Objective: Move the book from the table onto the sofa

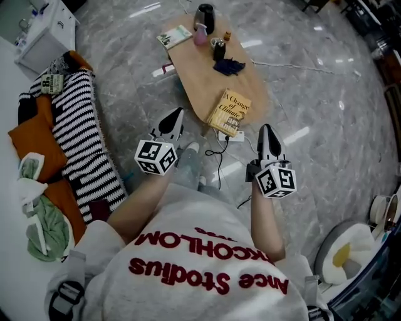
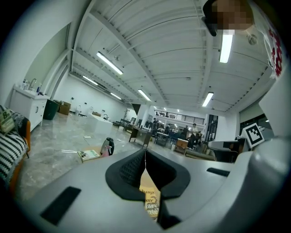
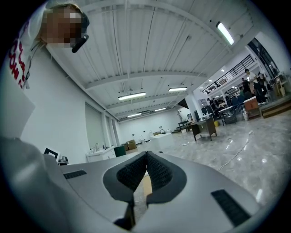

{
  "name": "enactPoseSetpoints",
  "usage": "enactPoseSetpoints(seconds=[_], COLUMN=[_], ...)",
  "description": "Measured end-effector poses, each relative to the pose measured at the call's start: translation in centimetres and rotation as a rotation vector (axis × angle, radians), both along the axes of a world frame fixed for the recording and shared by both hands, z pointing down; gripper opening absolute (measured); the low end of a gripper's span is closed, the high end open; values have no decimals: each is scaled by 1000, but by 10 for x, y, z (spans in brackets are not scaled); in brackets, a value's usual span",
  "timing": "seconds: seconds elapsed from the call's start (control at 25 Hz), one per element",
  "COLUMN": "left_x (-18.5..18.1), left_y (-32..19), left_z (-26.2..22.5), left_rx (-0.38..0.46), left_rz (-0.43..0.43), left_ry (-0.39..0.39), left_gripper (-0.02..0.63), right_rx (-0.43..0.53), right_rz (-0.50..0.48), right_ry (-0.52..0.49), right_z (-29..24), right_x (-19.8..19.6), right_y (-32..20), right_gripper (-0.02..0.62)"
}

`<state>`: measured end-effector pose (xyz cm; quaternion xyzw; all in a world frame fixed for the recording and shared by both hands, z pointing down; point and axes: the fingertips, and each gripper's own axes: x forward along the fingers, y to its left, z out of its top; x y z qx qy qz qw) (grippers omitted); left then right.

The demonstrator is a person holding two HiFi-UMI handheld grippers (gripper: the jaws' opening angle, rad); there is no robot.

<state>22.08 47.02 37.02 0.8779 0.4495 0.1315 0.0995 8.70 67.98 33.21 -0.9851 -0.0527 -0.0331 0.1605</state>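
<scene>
Both jaws are clenched on nothing. Your left gripper [image 1: 178,113] and right gripper [image 1: 265,129] hover just short of the book [image 1: 229,112]. It lies flat at the near end of the bench [image 1: 194,63], well apart from the kettle [image 1: 205,17] at the far end.

Open the jaws before you reach. A flat book gives little to bite, so I'd come in level at the corner nearest the bench edge. Pinch cover and pages together and steady the book with the other gripper. Then carry it left to the sofa [image 1: 31,135] and set it flat, perhaps on the striped blanket [image 1: 81,135].
</scene>
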Motion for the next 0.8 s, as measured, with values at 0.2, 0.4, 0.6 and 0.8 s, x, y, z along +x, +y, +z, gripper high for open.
enactPoseSetpoints(seconds=[0.2, 0.4, 0.6, 0.8], left_x=[19, 46, 73, 106], left_y=[24, 47, 68, 91], left_z=[3, 7, 17, 32], left_rx=[-2, -6, 16, 36], left_rz=[49, 95, 151, 216], left_ry=[-7, -16, -27, -49], left_gripper=[17, 17, 17, 17], right_rx=[-3, -2, 17, 23], right_rz=[30, 54, 93, 113], right_ry=[0, -8, -25, -56], right_z=[-1, 1, 11, 24], right_x=[16, 41, 66, 105], right_y=[15, 29, 41, 56], right_gripper=[26, 26, 26, 26])
